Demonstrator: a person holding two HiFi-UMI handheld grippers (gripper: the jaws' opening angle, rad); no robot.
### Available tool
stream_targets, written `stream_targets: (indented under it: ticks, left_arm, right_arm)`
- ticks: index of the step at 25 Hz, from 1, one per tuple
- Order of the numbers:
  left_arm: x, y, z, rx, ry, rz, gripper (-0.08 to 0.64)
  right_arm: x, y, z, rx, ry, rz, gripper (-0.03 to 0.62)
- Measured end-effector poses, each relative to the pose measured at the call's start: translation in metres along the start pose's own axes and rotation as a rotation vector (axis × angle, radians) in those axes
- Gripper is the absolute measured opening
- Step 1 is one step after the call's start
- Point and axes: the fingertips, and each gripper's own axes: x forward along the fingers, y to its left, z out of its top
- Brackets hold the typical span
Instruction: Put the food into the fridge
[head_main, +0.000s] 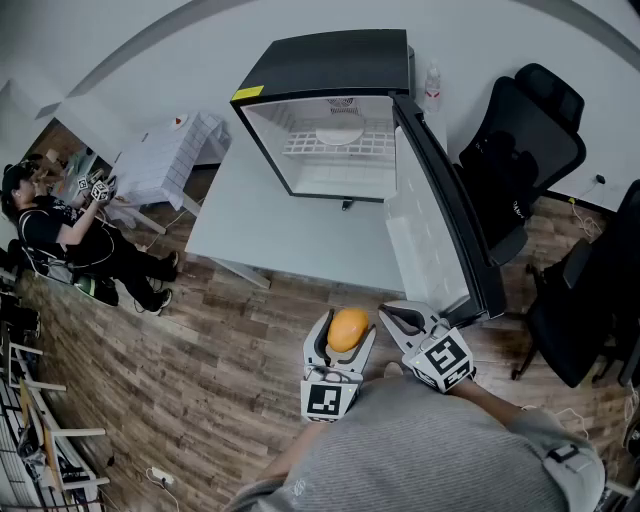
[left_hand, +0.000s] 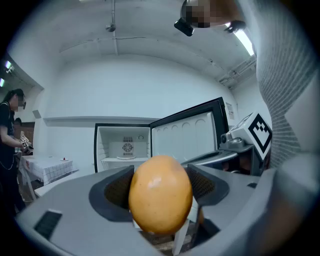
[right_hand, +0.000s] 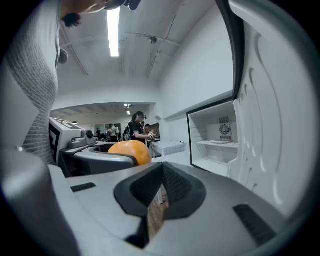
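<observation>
Two grippers are held close to the person's chest, side by side above the wood-look floor (head_main: 200, 340), both pointing toward the fridge (head_main: 330, 70). The left gripper (head_main: 348, 324) has an orange fruit (head_main: 348, 331) clamped between its pads. The jaws stand wide apart around it, each pad pressed against a flank of the fruit, which fills the gap completely. It is smooth, egg-shaped and yellow-orange; from where I stand it could be an orange or a small mango, I can't say which. The right gripper (head_main: 390, 315) is just beside the left, its jaws brought together with nothing between them. In the right gripper view the ribbed pads (right_hand: 172, 185) meet at their tips.

The fruit is in the air in front of the person, well short of the fridge and outside it. The small black-topped fridge stands on a white table (head_main: 270, 235), its door (head_main: 440, 220) swung fully open on the person's right, so the white interior shows. Inside is a wire shelf (head_main: 340, 148) with a pale round thing lying on it, too small to identify. A clear bottle (head_main: 432, 88) stands behind the fridge near the wall.

Black office chairs (head_main: 520, 150) sit to the right of the table. Far to the left a seated person (head_main: 60, 240) in dark clothes holds another marker cube (head_main: 98, 188), next to a table draped in a white cloth (head_main: 170, 160).
</observation>
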Motion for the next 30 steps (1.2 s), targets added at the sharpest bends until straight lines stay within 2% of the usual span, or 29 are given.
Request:
stream_targets:
  ticks: [6, 9, 13, 16, 20, 30]
  left_arm:
    - [-0.001, 0.004, -0.001, 0.001, 0.007, 0.002, 0.341]
    - [-0.004, 0.006, -0.01, 0.045, 0.031, -0.007, 0.341]
    - [-0.001, 0.006, 0.0, -0.001, 0.003, 0.006, 0.342]
    - [-0.002, 0.006, 0.0, -0.001, 0.005, 0.007, 0.342]
    - [-0.002, 0.007, 0.001, 0.001, 0.004, 0.01, 0.342]
    - [-0.003, 0.008, 0.0, 0.009, 0.006, 0.025, 0.342]
  right_arm:
    - [0.004, -0.004, -0.001, 0.011, -0.016, -0.016, 0.012]
    - [0.004, -0.003, 0.0, 0.013, -0.022, -0.012, 0.012]
    - [0.006, -0.001, 0.002, 0.005, -0.032, -0.002, 0.012]
    - [0.006, 0.002, 0.003, -0.005, -0.019, 0.013, 0.012]
    - [0.008, 0.003, 0.009, 0.011, -0.071, 0.028, 0.012]
    - [0.011, 0.003, 0.011, 0.021, -0.096, 0.043, 0.012]
